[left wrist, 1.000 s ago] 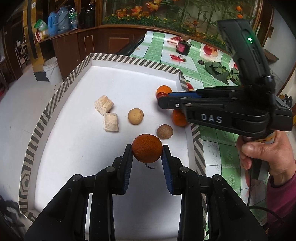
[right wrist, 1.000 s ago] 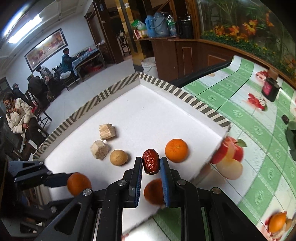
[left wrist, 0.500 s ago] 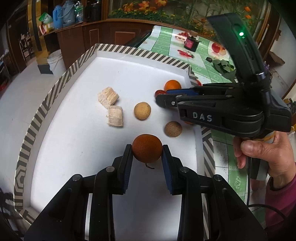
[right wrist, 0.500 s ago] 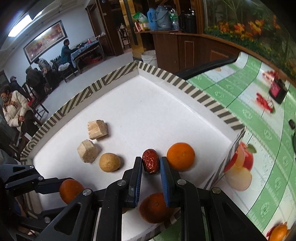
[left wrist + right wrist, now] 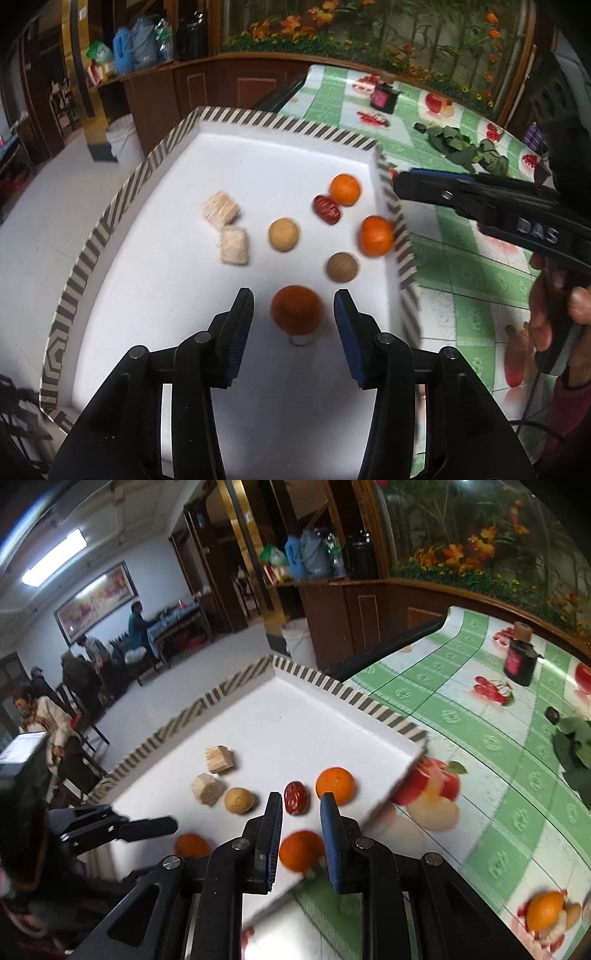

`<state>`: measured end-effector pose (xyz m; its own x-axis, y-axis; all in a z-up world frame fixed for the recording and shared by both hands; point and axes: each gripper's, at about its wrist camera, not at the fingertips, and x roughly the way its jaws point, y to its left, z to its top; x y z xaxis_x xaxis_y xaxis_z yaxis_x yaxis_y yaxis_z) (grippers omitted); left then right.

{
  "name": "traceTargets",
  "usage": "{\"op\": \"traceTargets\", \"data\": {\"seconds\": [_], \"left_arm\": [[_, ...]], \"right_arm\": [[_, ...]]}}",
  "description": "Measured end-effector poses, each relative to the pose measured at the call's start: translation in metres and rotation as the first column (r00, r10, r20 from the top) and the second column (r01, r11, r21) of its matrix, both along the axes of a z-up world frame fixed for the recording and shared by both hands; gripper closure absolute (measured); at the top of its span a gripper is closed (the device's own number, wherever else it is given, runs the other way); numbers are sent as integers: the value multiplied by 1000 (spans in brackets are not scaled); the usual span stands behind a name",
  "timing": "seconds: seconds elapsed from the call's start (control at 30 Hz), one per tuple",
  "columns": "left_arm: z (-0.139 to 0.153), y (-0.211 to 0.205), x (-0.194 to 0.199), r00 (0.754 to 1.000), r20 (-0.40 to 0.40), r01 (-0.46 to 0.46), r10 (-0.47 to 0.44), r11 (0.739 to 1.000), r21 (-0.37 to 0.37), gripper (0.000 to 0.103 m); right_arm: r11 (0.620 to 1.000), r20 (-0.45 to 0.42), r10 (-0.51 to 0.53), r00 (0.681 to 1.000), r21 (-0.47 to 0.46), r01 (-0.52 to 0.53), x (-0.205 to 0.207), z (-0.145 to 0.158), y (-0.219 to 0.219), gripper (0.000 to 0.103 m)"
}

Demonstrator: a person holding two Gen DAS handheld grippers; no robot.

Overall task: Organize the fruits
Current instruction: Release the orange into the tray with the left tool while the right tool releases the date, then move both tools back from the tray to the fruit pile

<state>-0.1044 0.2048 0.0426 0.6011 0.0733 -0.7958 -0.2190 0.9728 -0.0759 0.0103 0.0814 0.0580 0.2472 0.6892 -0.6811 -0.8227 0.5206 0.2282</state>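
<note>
your left gripper (image 5: 293, 297) has just let its fingers spread, so the dark orange (image 5: 297, 310) now sits loose on the tray (image 5: 280, 123) between them, touching neither pad, which looks like one fruit placed. your right gripper (image 5: 301, 799) has backed off the red date (image 5: 296, 798), which lies just past its tips, and its fingers keep a narrow gap with nothing in it. a bright orange (image 5: 301, 851) sits under those fingers, and the tray's striped rim is close, so mind both.
</note>
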Motion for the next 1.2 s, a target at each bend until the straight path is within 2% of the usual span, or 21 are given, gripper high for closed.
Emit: {"op": "traceTargets", "data": {"seconds": [0.17, 0.3, 0.5, 0.63, 0.8, 0.9, 1.07, 1.2], "left_arm": [[6, -21, 5, 999, 27, 40, -40, 999, -25, 58], [7, -44, 11, 996, 28, 87, -86, 996, -36, 58], [12, -77, 23, 989, 45, 145, -142, 988, -56, 58], [13, -100, 35, 984, 47, 175, -172, 983, -60, 58], [11, -136, 56, 969, 30, 245, -244, 967, -68, 58], [9, -154, 67, 960, 17, 278, -278, 956, -88, 58], [5, -174, 86, 952, 6, 305, -306, 949, -76, 58], [-1, -178, 99, 952, -13, 304, -306, 950, -72, 58]], "right_arm": [[999, -27, -14, 1000, 36, 14, -7, 6, -40, 83], [999, 45, -53, 998, -7, 53, -19, 9, -68, 83], [985, 56, -166, 985, -38, 168, -14, 3, -128, 83], [967, 6, -244, 970, -79, 244, -4, -13, -174, 83], [934, -55, -354, 934, -68, 350, 11, -29, -222, 83], [923, -57, -380, 923, -83, 375, 21, -33, -233, 83], [909, -56, -410, 910, -103, 403, 46, -37, -238, 83], [910, -34, -405, 914, -118, 398, 62, -40, -232, 82]]}}
